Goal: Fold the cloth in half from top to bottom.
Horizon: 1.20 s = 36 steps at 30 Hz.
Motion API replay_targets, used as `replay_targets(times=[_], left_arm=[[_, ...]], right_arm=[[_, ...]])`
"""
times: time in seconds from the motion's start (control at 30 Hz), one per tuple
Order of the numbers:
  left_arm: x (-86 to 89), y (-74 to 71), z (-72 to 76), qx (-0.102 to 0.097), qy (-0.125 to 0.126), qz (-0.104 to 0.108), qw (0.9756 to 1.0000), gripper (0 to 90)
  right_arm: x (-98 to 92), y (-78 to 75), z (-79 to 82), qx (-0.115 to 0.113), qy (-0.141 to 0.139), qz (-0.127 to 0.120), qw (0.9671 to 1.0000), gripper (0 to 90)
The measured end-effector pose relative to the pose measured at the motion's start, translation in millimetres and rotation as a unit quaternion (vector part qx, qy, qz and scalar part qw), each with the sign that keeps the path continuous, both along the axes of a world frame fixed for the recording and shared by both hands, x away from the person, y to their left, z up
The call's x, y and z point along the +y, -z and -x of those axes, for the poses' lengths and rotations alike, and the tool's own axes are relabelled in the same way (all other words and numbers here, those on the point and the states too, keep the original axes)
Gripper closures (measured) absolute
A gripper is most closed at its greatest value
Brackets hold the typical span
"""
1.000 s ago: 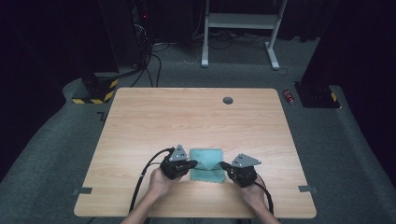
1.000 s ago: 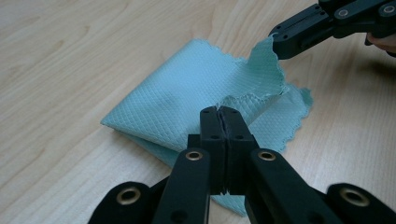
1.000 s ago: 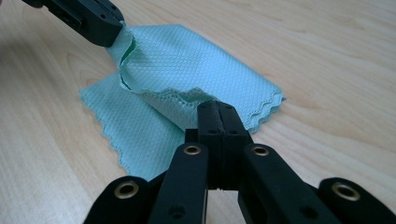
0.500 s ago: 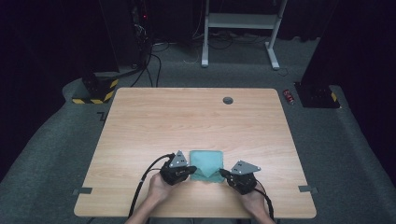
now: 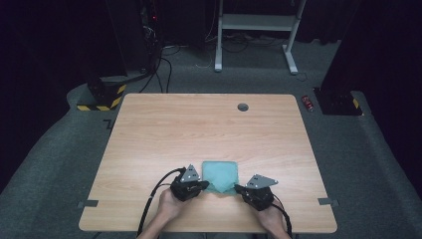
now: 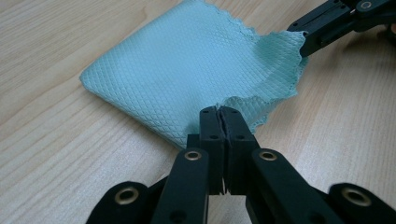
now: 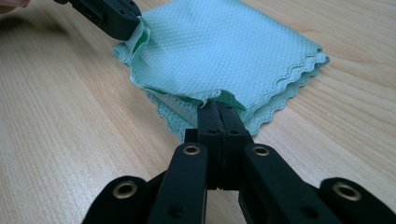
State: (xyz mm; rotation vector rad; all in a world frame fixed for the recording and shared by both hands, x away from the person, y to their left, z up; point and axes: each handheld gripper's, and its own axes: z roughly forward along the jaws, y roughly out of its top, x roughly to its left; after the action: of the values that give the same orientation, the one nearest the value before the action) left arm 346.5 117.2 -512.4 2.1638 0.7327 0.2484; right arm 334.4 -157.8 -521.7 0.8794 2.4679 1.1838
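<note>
One folded teal cloth [image 5: 220,175], scalloped edges.

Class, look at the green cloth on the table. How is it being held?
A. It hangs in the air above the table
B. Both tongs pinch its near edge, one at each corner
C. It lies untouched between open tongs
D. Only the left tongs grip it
B: the left tongs and the right tongs are each shut on a near corner of the cloth, which otherwise lies on the table.

Left gripper [image 6: 220,112] clamped on near scalloped corner of folded teal cloth [image 6: 187,70] lying on bench [image 6: 56,154]; right gripper [image 6: 306,41] pinches the far corner, lifted slightly.
</note>
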Motion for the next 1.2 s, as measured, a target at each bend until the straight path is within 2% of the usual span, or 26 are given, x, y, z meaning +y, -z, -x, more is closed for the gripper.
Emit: replay_targets(times=[0.23, 0.5, 0.6, 0.73, 0.87, 0.9, 1.0, 1.1, 1.2], left_arm=[[0.3, 1.4, 1.3, 0.011, -0.005, -0.007, 0.9999, 85.1], [8.7, 2.5, 7.1, 0.027, -0.017, 0.000, 0.9995, 68.9], [14.1, 2.3, 10.6, 0.034, -0.018, -0.001, 0.9992, 63.5], [22.7, 0.3, 14.1, 0.044, -0.014, 0.010, 0.9989, 56.2], [29.2, -7.6, 15.1, 0.043, -0.011, 0.032, 0.9985, 50.8], [30.4, -10.8, 13.8, 0.042, -0.016, 0.042, 0.9981, 50.2], [28.9, -16.9, 6.4, 0.040, -0.034, 0.053, 0.9972, 48.8], [19.4, -19.3, -6.3, 0.027, -0.065, 0.039, 0.9968, 49.0], [6.0, -17.3, -17.1, 0.023, -0.065, 0.022, 0.9974, 48.5]], right_arm=[[0.6, -0.4, 0.9, 0.007, -0.003, 0.011, 0.9999, 88.5], [-5.1, -1.7, 3.5, 0.024, -0.013, 0.022, 0.9994, 69.9], [-11.2, -1.9, 5.7, 0.029, -0.012, 0.019, 0.9993, 66.6], [-19.7, -6.9, 6.7, 0.024, -0.004, 0.007, 0.9997, 68.7], [-21.3, -16.7, 3.2, 0.019, 0.005, -0.011, 0.9997, 74.7], [-19.3, -18.7, 1.4, 0.019, 0.009, -0.011, 0.9997, 76.2], [-9.2, -23.1, -4.9, 0.020, 0.014, -0.011, 0.9996, 79.7], [3.9, -24.2, -11.9, 0.016, 0.016, -0.008, 0.9997, 80.0], [15.0, -21.2, -18.8, 0.021, 0.018, -0.003, 0.9996, 80.0]])
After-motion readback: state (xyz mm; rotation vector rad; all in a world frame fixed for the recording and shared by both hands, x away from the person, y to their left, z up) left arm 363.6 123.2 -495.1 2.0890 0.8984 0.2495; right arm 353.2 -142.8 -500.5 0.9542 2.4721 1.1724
